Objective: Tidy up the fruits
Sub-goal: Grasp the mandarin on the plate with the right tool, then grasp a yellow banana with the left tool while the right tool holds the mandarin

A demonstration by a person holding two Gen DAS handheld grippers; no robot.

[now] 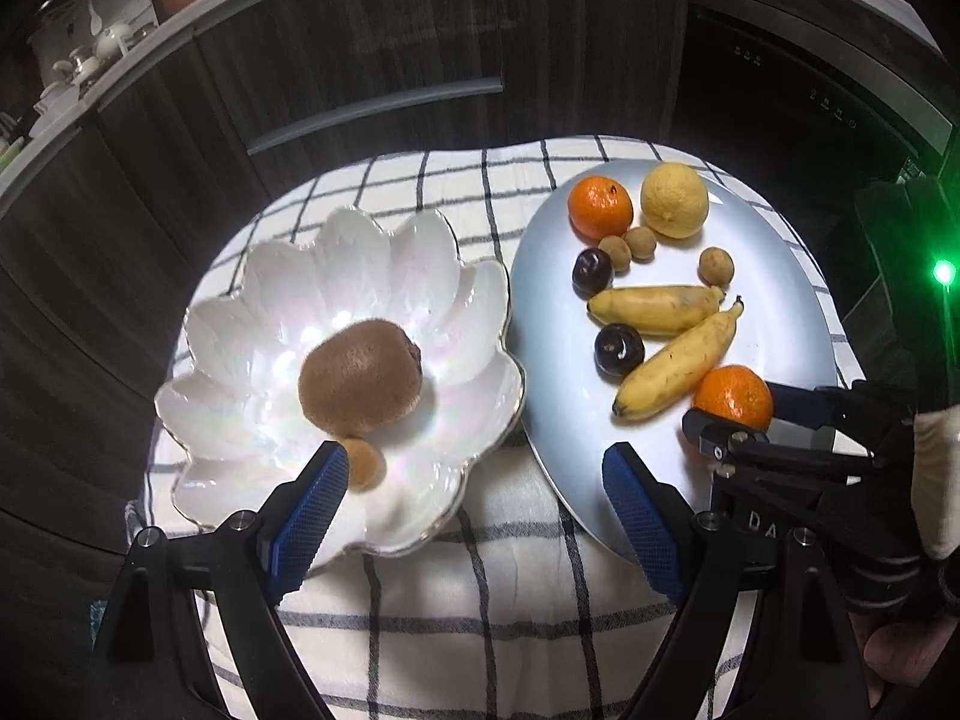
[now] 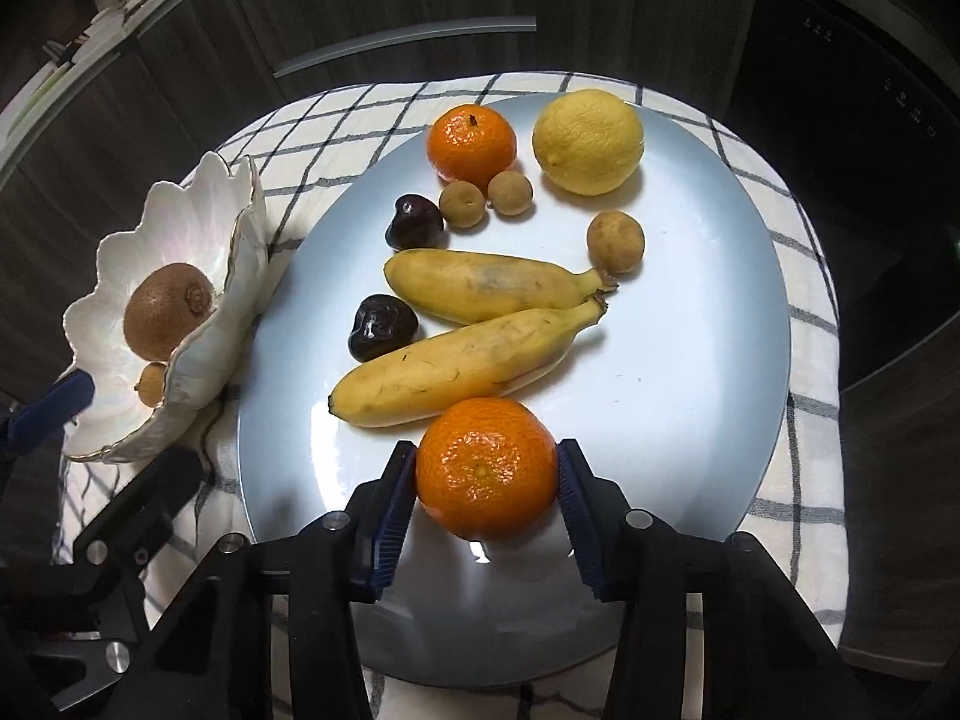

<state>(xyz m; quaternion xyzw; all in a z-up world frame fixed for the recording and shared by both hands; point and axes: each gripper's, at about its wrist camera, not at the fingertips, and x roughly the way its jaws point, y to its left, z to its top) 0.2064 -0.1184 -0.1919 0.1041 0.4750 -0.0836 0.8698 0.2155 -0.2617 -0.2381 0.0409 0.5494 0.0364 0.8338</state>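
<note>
- Fruits lie across a pale blue plate [image 2: 708, 312] set on a checked cloth [image 2: 336, 120], with a white petal-shaped bowl [image 1: 240, 372] just beside the plate's left rim, apparently the sorting destination.
- The near mandarin [image 2: 486, 468] sits at the plate's near edge, pinched between the two blue pads of the right gripper [image 2: 487, 483]; both pads touch its sides, so the grasp looks made, though whether the fruit has left the plate cannot be told.
- The left gripper [image 1: 474, 480] hovers wide apart and holds nothing, straddling the gap where bowl and plate meet, probably keeping out of the way or ready for the next pick.
- In the bowl, left of the plate, rest a kiwi [image 1: 360, 381] and one small brown longan [image 1: 366, 464], touching each other at the bowl's low centre, where round fruit would naturally settle.
- On the plate's far side sit a second mandarin [image 2: 471, 144] and a lemon [image 2: 588, 141], with two longans [image 2: 461, 201] just in front of that mandarin and a third [image 2: 615, 240] nearer the plate's right.
- Two bananas [image 2: 474, 360] lie side by side across the plate's middle, touching along their length; two dark plums [image 2: 381, 327] sit on their left.
- Judging by the split, sorting is at an early stage: most fruit is on the plate, and the held mandarin likely needs a lift over the bowl's scalloped rim, which stands high and could be clipped.
</note>
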